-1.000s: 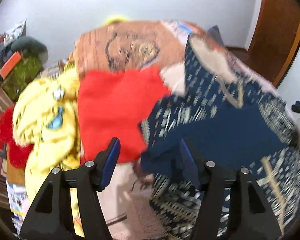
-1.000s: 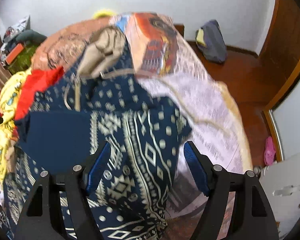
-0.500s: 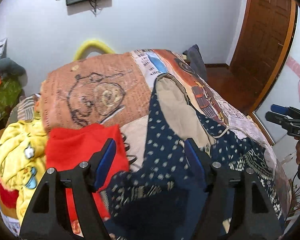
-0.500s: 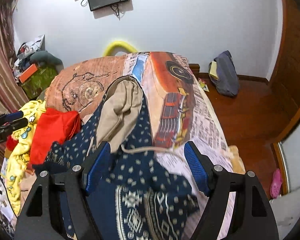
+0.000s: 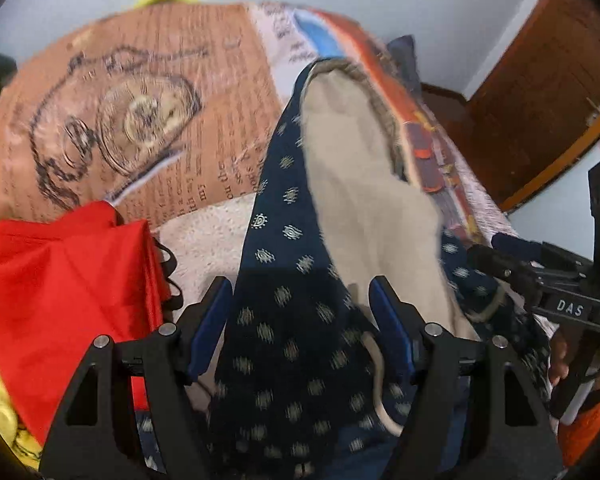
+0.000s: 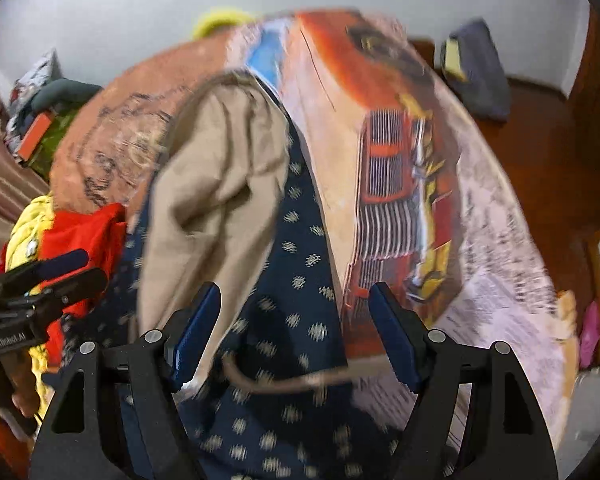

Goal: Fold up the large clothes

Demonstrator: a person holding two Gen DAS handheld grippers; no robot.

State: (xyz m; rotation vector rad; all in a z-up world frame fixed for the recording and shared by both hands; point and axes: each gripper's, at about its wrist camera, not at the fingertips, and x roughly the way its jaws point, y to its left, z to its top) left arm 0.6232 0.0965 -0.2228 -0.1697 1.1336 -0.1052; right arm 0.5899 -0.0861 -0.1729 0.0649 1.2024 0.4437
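Observation:
A navy patterned hooded garment with a beige hood lining lies on the bed; it also shows in the right wrist view. A beige drawstring crosses it. My left gripper is open, its blue pads on either side of the navy fabric near the hood's left edge. My right gripper is open over the hood's right side. Each gripper shows in the other's view: the right one at the right, the left one at the left, its jaws look close together there.
The bed carries a printed cover with a sketch and text and a red truck. A red garment and a yellow one lie at the left. A wooden door and a bag on the floor are at the right.
Both grippers have come down and forward toward the hood; the garment fills more of each view. Both stay open.

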